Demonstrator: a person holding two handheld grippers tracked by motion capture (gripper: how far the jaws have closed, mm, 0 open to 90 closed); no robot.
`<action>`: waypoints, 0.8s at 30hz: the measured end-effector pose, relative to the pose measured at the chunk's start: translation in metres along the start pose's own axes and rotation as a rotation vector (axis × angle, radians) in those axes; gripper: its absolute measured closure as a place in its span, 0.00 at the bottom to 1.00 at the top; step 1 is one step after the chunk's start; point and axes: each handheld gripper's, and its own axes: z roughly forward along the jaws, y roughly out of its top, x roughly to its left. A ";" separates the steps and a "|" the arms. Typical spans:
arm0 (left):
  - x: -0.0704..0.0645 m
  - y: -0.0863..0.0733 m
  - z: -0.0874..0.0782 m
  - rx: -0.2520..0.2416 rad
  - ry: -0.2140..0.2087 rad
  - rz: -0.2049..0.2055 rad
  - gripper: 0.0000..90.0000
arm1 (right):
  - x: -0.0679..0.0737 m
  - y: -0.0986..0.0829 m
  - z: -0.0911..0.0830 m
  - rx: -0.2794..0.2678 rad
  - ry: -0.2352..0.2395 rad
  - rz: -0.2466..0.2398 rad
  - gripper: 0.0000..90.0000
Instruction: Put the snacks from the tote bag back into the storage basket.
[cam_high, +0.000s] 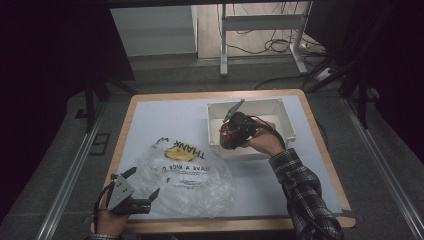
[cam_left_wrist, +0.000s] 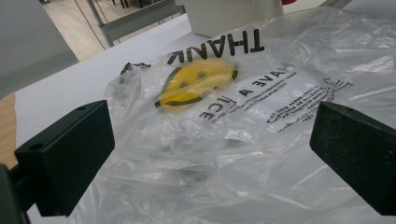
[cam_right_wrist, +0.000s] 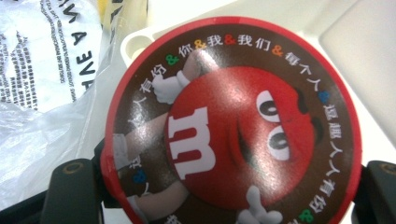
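Right gripper (cam_high: 231, 134) grasps a round red-rimmed candy tin with a red cartoon character on its brown lid (cam_right_wrist: 231, 126); in the right gripper view its two black jaws stand at either side of the tin's lower edge, pressed against it. In the high view the tin (cam_high: 228, 136) is held over the near left part of a white rectangular plastic bin (cam_high: 285, 112), at the bin's front wall; whether the tin touches the bin cannot be told. A hand with a plaid sleeve carries this gripper.

Left gripper (cam_high: 141, 186) is released, jaws spread wide and holding nothing. In the left gripper view the jaws sit at either side of a crumpled clear plastic bag printed with a yellow smiley face and black lettering (cam_left_wrist: 243, 116). In the high view the bag (cam_high: 187, 175) lies flat on the pale blue table top with a wooden edge (cam_high: 150, 120), just left of the bin, with the left gripper at its near left corner.
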 end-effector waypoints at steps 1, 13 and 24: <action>0.000 0.000 0.000 -0.003 -0.001 -0.004 0.00 | -0.001 0.000 0.001 -0.001 -0.001 -0.004 0.28; 0.000 0.000 0.000 -0.001 0.000 -0.001 0.00 | -0.008 0.005 0.006 0.007 0.007 -0.027 0.28; 0.000 0.000 0.000 -0.005 0.001 -0.005 0.00 | -0.018 0.007 0.014 0.015 0.018 -0.049 0.28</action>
